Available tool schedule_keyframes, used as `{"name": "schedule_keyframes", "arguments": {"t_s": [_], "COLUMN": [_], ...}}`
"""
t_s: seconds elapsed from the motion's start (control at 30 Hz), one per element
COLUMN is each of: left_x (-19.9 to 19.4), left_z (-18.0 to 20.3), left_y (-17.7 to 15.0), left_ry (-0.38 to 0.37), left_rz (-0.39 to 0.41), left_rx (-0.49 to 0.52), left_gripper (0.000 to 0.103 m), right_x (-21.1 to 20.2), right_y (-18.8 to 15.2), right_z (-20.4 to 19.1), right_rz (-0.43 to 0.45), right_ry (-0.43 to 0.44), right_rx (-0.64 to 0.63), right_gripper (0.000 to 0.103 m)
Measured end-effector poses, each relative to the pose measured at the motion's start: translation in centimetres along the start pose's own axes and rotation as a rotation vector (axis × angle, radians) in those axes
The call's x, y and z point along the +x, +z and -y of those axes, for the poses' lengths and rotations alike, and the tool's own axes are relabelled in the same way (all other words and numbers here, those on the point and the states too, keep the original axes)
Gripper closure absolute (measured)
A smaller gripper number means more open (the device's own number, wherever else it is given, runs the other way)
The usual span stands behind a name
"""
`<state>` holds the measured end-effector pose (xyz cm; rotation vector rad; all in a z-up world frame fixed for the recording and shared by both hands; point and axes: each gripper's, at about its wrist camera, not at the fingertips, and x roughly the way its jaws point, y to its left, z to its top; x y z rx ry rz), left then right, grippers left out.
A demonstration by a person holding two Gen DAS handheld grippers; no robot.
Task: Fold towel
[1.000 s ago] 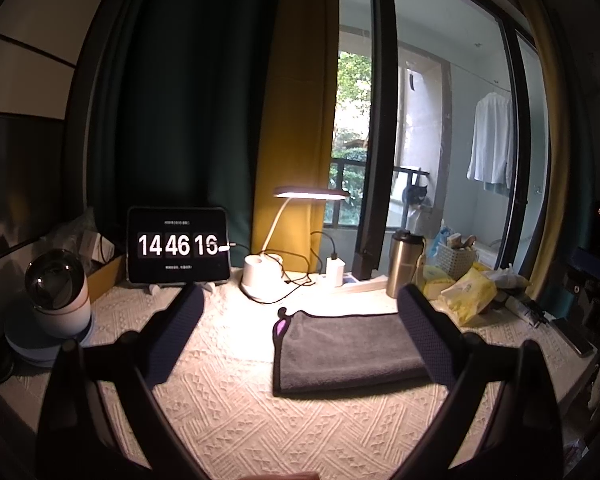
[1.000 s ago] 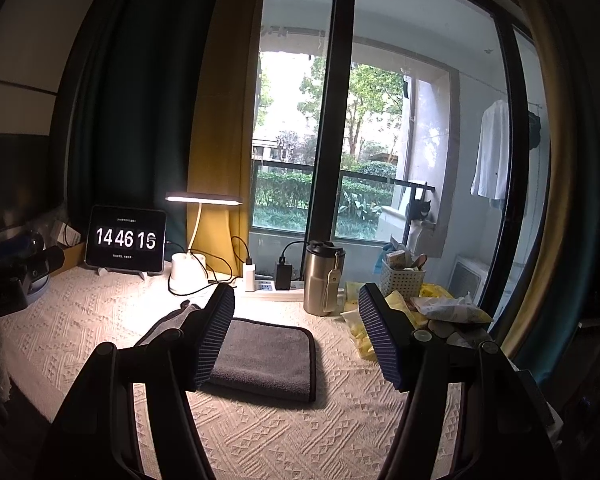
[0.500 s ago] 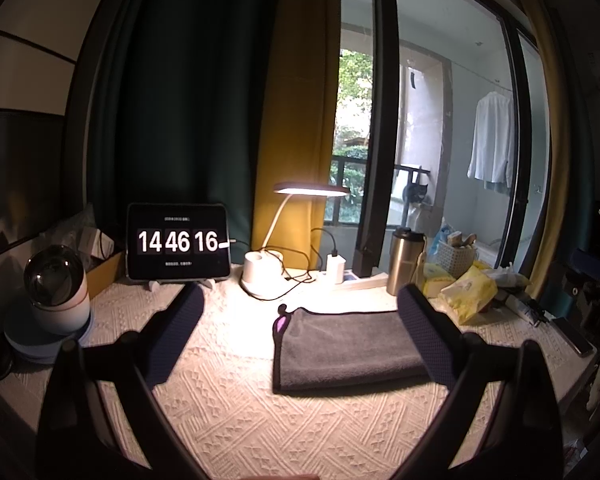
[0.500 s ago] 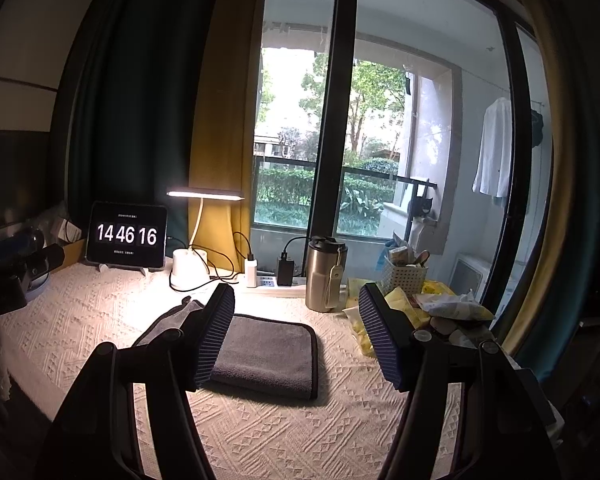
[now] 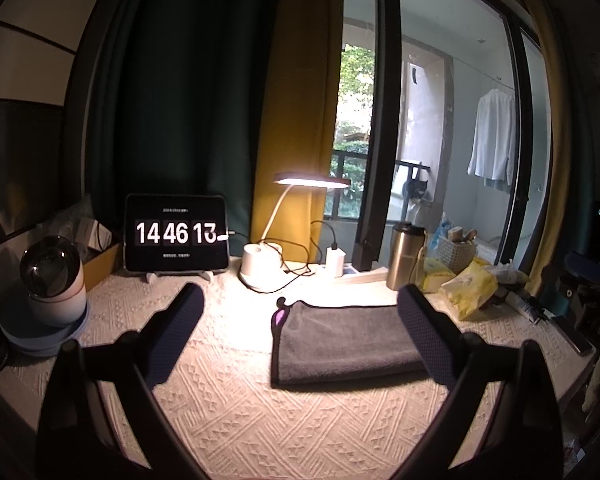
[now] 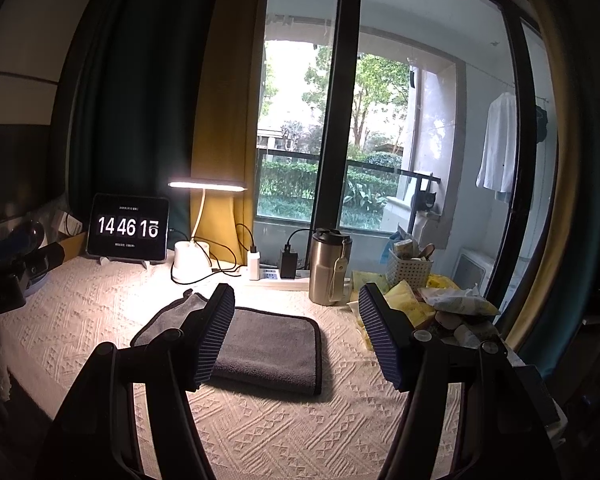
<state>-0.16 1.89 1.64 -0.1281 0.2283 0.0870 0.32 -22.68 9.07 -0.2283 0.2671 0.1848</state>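
A dark grey towel lies folded in a flat rectangle on the cream textured tablecloth. It also shows in the right wrist view. My left gripper is open and empty, raised above the table, with the towel between its fingers and under the right one. My right gripper is open and empty, raised in front of the towel; its left finger hides part of the towel. A small purple loop sticks out at the towel's far left corner.
At the back stand a tablet clock, a lit desk lamp, chargers on a power strip and a steel tumbler. A white round device is at the left. A basket and yellow packets crowd the right.
Both grippers have stayed open and almost still. The towel has not moved. Only the clock digits have advanced.
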Motion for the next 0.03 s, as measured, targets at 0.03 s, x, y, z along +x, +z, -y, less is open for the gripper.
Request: {"name": "schedule_keyframes", "arguments": {"t_s": [0.03], "left_x": [0.14], "left_z": [-0.05], "left_y": [0.0], "left_ry": [0.001], "left_rz": [0.0], "left_rx": [0.001], "left_gripper": [0.005], "right_x": [0.18], "right_y": [-0.06], "right_z": [-0.05], "right_rz": [-0.003], "right_ry": [0.005], "right_rx": [0.001], "right_gripper": [0.035]}}
